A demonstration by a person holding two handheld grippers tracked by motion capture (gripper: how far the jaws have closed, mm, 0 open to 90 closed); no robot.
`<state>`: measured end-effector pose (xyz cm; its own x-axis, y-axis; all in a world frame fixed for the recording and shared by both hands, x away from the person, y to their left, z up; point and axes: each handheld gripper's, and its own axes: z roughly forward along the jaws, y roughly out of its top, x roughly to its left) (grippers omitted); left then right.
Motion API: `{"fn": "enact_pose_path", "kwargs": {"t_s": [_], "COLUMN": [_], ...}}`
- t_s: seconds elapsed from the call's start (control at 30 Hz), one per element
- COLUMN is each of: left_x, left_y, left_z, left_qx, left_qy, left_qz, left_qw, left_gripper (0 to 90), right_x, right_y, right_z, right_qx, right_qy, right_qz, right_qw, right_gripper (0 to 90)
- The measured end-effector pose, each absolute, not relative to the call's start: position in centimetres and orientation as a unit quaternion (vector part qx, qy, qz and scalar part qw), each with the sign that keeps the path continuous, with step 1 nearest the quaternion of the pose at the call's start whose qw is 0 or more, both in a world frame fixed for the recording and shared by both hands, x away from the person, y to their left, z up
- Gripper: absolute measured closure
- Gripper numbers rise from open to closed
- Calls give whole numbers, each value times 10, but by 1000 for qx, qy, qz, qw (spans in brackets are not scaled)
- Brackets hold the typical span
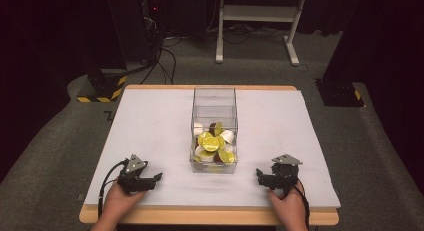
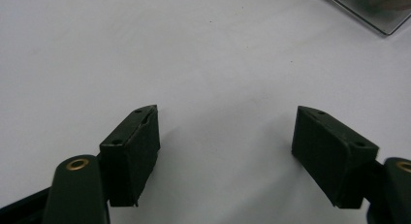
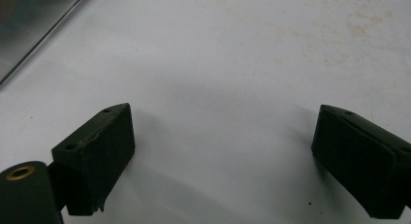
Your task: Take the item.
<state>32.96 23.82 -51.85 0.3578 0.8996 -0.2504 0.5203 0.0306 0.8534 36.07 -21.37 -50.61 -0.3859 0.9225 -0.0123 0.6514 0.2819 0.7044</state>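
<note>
A clear plastic box (image 1: 214, 98) stands in the middle of the white table sheet (image 1: 150, 121), holding several small cups with yellow-green and white lids (image 1: 214, 142). My left gripper (image 1: 156, 177) rests near the front edge, left of the box, held by a hand. Its jaws stand open over bare sheet, nothing between them (image 2: 225, 136). My right gripper (image 1: 260, 175) rests to the right of the box, also open and empty (image 3: 223, 146). A corner of the box (image 2: 373, 10) shows at the top right of the left gripper view, and the box's corner (image 3: 34, 25) at the top left of the right gripper view.
The white sheet covers a wooden table with its front edge (image 1: 210, 216) just below the hands. Behind the table stand a white desk frame (image 1: 257, 21), dark stands with yellow-black striped bases (image 1: 102, 88) and cables on the grey floor.
</note>
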Motion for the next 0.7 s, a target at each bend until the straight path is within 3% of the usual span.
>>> {"fn": "enact_pose_path", "kwargs": {"t_s": [0.7], "left_x": [330], "left_y": [237], "left_z": [-518], "left_qx": [665], "left_qy": [535], "left_qz": [198], "left_qw": [482], "left_gripper": [255], "right_x": [361], "right_y": [-214], "right_z": [-506], "right_qx": [511], "right_qy": [770], "right_qz": [314], "right_qw": [215], "right_gripper": [81]}}
